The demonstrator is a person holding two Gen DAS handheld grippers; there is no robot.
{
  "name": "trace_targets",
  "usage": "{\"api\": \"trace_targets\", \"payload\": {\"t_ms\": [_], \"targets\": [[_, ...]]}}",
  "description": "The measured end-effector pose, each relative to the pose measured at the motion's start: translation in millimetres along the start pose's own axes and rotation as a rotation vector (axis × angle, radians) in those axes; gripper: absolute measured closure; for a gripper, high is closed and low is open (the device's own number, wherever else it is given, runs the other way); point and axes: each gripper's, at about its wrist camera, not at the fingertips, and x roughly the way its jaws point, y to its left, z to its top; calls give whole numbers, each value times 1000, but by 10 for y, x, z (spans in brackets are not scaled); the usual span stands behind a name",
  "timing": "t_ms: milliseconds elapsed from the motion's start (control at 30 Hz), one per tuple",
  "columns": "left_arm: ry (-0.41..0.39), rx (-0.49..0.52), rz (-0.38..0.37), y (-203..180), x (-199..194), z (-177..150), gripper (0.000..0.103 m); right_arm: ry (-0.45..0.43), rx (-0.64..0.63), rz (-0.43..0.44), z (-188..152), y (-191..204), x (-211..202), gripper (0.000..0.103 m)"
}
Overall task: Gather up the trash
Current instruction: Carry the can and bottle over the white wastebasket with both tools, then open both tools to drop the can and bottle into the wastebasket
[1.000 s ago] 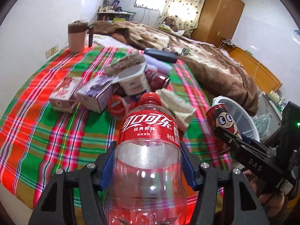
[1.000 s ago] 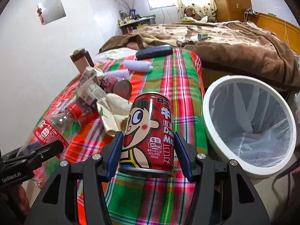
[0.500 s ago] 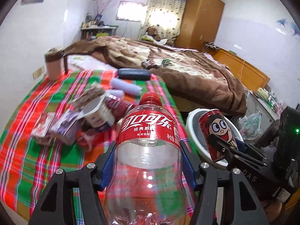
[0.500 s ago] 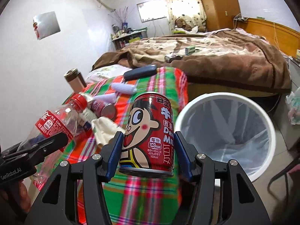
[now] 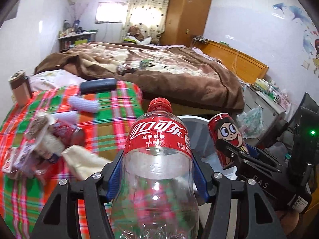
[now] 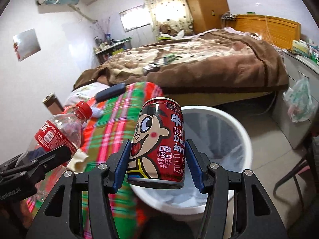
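Trash for collecting is held in both sets of tongs. The left tongs pinch an empty clear plastic cola bottle with a red cap and red label, their blue pads pressed against its sides just below the label; the bottle points up and away from the camera, cap uppermost. The right tongs pinch a small red drink can printed with a cartoon face, the blue pads bearing on both sides of the can, which stands nearly upright between them.

In the right wrist view the can hangs in front of and over the near rim of a round white waste bin lined with a thin pale bag, which stands on the floor beside the bed. The left tongs and bottle show at the left edge of that view, over the bed's edge and apart from the bin. In the left wrist view the right tongs and can appear to the right of the bottle, with the bin's rim partly hidden behind both.

More litter lies on the red and green plaid sheet: a crumpled cream paper napkin, a second red can on its side, and small cartons and wrappers, blurred. A dark oblong case lies farther back near a brown blanket.
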Motion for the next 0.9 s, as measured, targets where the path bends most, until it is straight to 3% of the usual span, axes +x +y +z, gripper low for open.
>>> {"api": "trace_targets", "payload": {"t_ms": [467,700,900], "targets": [[64,66,-62,-559,594,86,41,80,31,-104,39,-486,314,47],[120,42,-70,-586,860,67,41,135,25,-104,22,-611,486,46],[102,25,-78,-529,836,66,33,101,26,-99,8,-631,357,38]]}}
